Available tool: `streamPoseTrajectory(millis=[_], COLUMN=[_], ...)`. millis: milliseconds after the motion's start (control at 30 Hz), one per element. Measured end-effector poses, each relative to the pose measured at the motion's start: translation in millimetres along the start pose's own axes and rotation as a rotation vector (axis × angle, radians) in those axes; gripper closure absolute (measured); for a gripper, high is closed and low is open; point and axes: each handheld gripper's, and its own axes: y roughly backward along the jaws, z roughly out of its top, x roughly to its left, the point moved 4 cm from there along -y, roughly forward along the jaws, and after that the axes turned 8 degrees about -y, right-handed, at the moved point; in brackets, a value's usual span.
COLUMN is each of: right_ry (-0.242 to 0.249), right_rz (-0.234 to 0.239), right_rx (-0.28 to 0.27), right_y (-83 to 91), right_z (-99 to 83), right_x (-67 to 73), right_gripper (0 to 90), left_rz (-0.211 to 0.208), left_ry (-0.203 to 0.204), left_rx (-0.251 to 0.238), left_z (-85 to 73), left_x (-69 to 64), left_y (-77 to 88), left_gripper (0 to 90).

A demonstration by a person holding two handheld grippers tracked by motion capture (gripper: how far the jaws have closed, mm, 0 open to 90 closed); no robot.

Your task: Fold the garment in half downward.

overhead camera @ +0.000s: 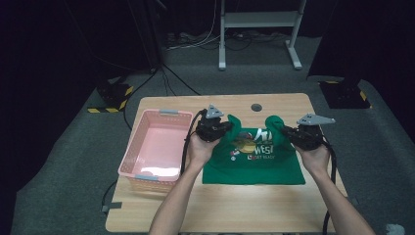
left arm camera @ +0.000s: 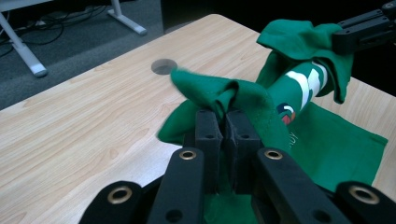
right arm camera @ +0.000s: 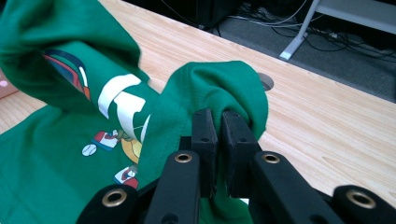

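I work over a pale wooden tabletop (overhead camera: pixel 244 205) that stands on grey carpet, with black curtains around the room and a white frame leg-stand (overhead camera: pixel 257 29) at twelve o'clock. A round cable hole (overhead camera: pixel 256 107) sits near the tabletop's far edge. At nine o'clock a pink basket (overhead camera: pixel 137 147) lies beside my left forearm, right along the tabletop's left edge.

The green shirt (overhead camera: pixel 254 166) lies in the middle of the tabletop, its lower half flat and its upper corners lifted. My left gripper (overhead camera: pixel 221 128) has its fingers (left arm camera: pixel 208 128) pinched tight on a bunched corner of the cloth at ten o'clock of the shirt. My right gripper (overhead camera: pixel 285 130) has its fingers (right arm camera: pixel 204 130) clamped on the other bunched corner at two o'clock.

Bare wood lies open at six o'clock, between my forearms and toward the near edge, and a narrower strip at twelve o'clock. The right edge runs close to my right hand (overhead camera: pixel 315 156).

The shirt's print is folded over, so its lettering is hard to read. The basket's inside is washed out by glare. The room beyond the carpet is too dark to make out.
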Motion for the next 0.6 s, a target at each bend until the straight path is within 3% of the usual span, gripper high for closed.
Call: streamPoseTrajectory(millis=[267,600], right_ry=[-0.007,0.012], right_rz=[0.005,0.015], right_rx=[0.002,-0.007], right_y=[1.5,10.5], right_z=[-7.0,-22.3], right_x=[0.3,9.6], right_gripper=[84.5,84.5], left_rz=[-0.022,-0.052], left_ry=[0.011,-0.005], left_rx=[-0.002,0.006], left_z=[-5.7,-18.4], left_x=[-3.6,-20.9], left_y=[2.4,2.4], left_gripper=[85.3,85.3])
